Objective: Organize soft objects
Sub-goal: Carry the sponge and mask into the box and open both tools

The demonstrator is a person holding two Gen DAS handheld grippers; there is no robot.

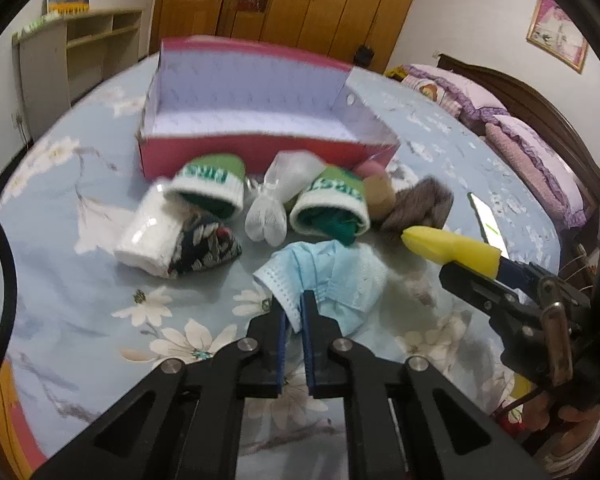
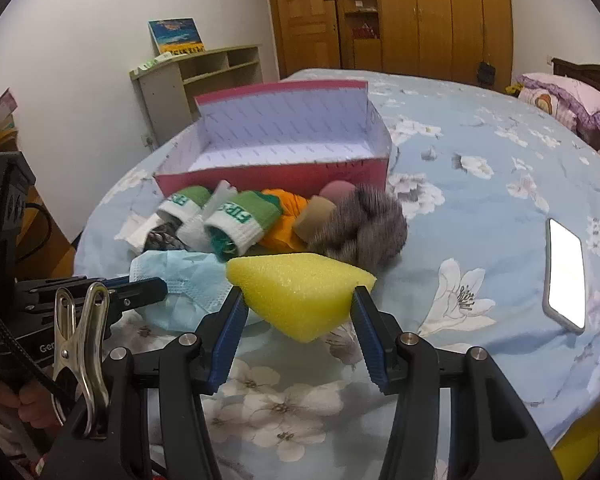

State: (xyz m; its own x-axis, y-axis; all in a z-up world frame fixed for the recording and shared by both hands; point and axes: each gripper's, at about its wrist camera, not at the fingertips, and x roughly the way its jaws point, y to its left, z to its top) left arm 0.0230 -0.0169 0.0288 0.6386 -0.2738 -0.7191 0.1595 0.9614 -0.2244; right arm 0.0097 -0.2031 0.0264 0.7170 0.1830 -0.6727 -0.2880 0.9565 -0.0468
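Note:
My left gripper is shut on the edge of a crumpled light blue face mask on the flowered bedspread. The mask and the left gripper also show at the left of the right wrist view. My right gripper is shut on a yellow wedge-shaped sponge, which is squeezed between its blue pads just above the bed. An open pink box with a lilac inside stands behind the pile, with nothing visible in it. In front of it lie two green-and-white knit socks, a white mesh pouch and a grey fur piece.
A white roll and a dark floral pouch lie at the pile's left. An orange cloth and a tan puff sit near the fur. A lit phone lies on the bed at the right. Pillows are at the far right.

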